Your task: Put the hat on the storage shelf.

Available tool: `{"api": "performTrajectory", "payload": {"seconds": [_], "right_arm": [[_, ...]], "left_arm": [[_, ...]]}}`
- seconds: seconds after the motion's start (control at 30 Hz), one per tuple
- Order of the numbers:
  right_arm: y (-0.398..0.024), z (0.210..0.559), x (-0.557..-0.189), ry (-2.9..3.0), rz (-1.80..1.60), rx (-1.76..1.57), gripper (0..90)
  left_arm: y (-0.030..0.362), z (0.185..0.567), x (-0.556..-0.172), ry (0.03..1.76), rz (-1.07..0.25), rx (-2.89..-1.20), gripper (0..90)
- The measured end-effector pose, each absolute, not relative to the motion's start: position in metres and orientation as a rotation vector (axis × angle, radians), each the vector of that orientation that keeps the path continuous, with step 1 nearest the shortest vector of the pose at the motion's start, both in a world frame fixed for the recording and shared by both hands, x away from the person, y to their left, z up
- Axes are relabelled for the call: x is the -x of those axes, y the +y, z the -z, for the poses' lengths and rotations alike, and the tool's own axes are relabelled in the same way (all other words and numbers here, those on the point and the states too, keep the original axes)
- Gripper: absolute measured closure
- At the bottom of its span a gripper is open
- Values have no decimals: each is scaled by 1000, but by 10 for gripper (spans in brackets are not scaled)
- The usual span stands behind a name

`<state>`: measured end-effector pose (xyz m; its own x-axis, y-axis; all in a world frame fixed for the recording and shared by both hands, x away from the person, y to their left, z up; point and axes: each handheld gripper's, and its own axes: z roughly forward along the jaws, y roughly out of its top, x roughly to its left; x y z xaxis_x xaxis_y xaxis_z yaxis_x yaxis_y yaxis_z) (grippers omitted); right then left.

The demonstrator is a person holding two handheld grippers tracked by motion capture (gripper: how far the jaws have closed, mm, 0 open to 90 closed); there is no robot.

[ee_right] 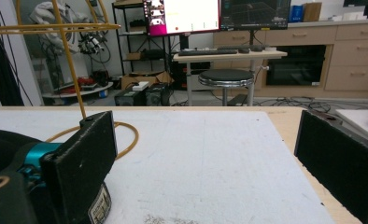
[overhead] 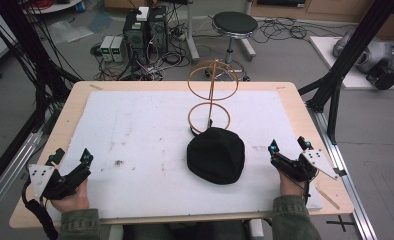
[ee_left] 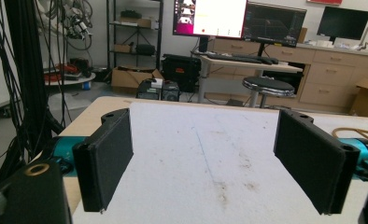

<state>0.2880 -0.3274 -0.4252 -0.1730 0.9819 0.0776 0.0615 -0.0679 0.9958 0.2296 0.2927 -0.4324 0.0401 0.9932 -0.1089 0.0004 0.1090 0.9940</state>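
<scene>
Two open grippers, one black hat between them, nothing grasped yet.

Both sets of jaws stand wide with only bare mat between the pads: left gripper (overhead: pixel 70 162) at the lower left of the high view, right gripper (overhead: pixel 289 148) at the lower right; the black hat (overhead: pixel 216 155) lies at centre, touching the foot of the wire hat stand (overhead: pixel 211 95) behind it; likely risks: a one-sided pinch of the soft knit lets it sag or slip, and a careless lift could snag the light stand and topple it on the white mat (overhead: pixel 135 130).
</scene>
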Motion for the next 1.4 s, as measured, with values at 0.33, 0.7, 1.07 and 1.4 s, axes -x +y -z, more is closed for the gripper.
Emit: {"api": "performTrajectory", "payload": {"seconds": [0.33,0.7,1.07,1.4], "right_arm": [[-328,425,-288,1339,-1370,-1214,49],[-328,425,-288,1338,-1371,-1213,49],[-322,424,-288,1375,-1405,-1170,49],[-314,417,-290,1461,-1468,-1118,49]], "left_arm": [[292,432,-229,1217,-1096,-1148,199],[292,432,-229,1220,-1096,-1150,199],[293,433,-230,1226,-1098,-1150,204],[296,433,-230,1228,-1098,-1142,207]]}}
